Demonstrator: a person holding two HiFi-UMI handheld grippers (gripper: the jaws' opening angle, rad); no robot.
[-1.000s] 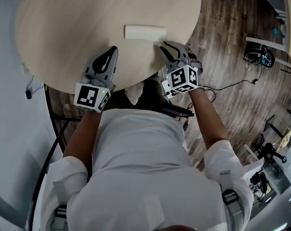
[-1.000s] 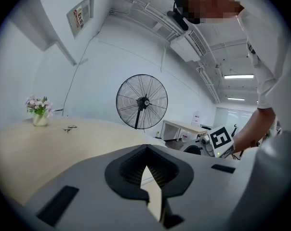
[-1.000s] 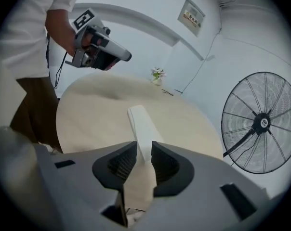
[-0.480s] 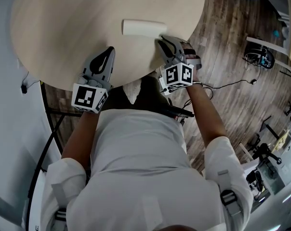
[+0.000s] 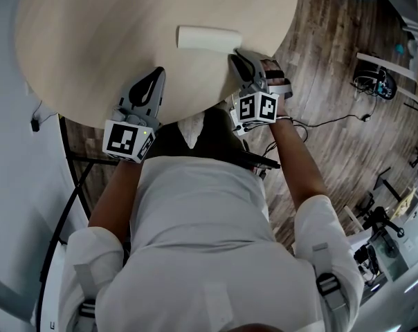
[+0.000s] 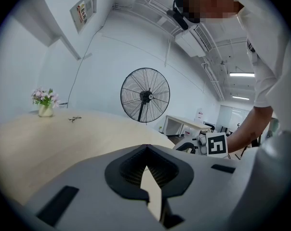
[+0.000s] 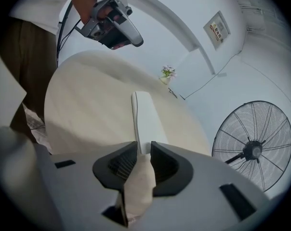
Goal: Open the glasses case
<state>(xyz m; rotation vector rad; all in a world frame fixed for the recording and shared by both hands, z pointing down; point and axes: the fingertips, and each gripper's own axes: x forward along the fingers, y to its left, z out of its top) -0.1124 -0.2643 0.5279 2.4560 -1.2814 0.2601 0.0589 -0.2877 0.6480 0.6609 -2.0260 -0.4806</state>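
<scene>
**Waiting at the round table [image 5: 91, 40]**

The left gripper [image 5: 156, 75] is hovering over the table's near edge, claw pressed together. The right gripper [image 5: 238, 56], claw a little spread, is pointing at the end of the white glasses case [image 5: 207, 38] lying near the table's edge. Flowers [image 6: 45, 100] are standing far across the table.

The near end of the glasses case [image 7: 141, 124] was hidden behind the right gripper [image 7: 143, 150]; whether its jaws touched the case could not be told. In the head view the table [image 5: 91, 47] was cut off at the top edge. A small dark thing [image 6: 74, 119] on it was too small to identify, and the print on the wall sign [image 6: 81, 12] was unreadable.
</scene>
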